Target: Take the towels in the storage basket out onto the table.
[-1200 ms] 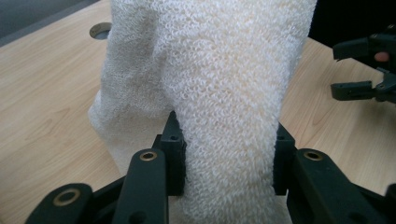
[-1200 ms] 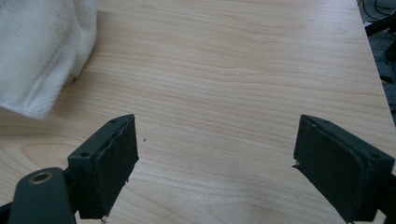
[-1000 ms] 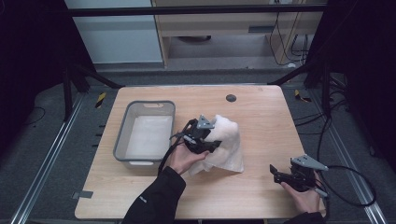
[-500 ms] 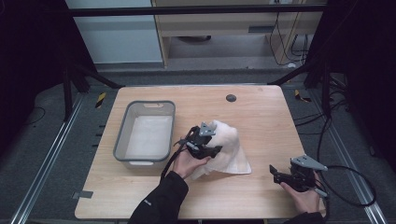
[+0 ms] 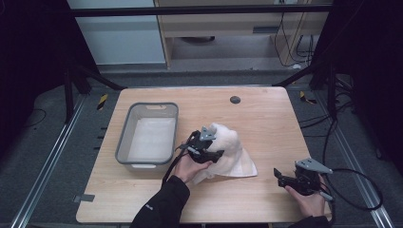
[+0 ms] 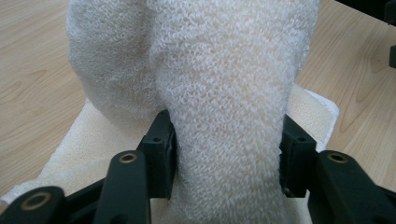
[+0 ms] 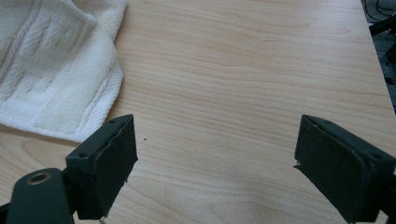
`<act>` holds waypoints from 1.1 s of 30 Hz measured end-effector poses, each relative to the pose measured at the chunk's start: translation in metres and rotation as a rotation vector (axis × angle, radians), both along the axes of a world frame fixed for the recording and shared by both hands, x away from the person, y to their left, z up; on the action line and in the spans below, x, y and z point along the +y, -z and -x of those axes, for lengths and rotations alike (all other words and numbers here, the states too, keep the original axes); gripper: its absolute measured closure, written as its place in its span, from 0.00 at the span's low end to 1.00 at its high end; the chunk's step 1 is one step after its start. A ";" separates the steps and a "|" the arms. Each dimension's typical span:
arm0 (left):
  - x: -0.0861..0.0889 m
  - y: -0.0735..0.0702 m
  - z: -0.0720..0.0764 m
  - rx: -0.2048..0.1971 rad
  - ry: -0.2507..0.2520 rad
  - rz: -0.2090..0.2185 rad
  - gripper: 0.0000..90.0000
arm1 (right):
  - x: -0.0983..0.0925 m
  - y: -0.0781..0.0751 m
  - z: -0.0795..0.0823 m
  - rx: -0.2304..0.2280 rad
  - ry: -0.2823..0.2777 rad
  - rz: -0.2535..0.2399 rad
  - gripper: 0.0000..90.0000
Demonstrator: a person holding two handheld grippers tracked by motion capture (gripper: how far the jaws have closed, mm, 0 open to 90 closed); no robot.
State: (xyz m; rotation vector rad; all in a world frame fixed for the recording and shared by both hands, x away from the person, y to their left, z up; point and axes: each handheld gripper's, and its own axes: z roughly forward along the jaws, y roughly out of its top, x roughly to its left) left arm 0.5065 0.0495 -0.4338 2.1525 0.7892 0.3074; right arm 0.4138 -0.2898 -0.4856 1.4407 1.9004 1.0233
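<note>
A white terry towel point(image 5: 230, 149) lies bunched on the wooden table point(image 5: 271, 123), right of centre. My left gripper point(image 5: 213, 146) sits low at its left side, and a thick fold of the towel point(image 6: 224, 93) stands between the jaws. The jaws have just been opening; the fold fills the gap loosely and is not pinched, so the left gripper point(image 6: 226, 149) is open. My right gripper point(image 5: 279, 176) rests near the front right edge, open, with bare wood between the jaws point(image 7: 215, 163). A corner of the towel point(image 7: 51, 70) lies to its upper left in the right gripper view.
A grey plastic bin point(image 5: 122, 142) with a pale cloth inside stands on the table's left half, just left of my left hand. A small black disc point(image 5: 235, 99) sits near the far edge. A cable point(image 5: 361, 190) loops off the right gripper past the table's right side.
My left gripper has sunk toward the table with the towel, and its jaws have parted. The towel has slumped and spread out to the right. The right gripper has not moved.
</note>
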 end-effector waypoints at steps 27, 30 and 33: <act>0.047 -0.050 0.030 -0.098 -0.007 0.102 0.27 | 0.000 0.000 0.000 -0.001 -0.004 -0.012 0.14; 0.064 -0.054 0.038 -0.105 -0.025 0.118 0.27 | 0.000 -0.001 0.000 -0.002 -0.007 -0.015 0.14; 0.078 -0.053 0.042 -0.106 -0.044 0.121 0.27 | -0.001 -0.001 0.001 -0.002 -0.006 -0.017 0.15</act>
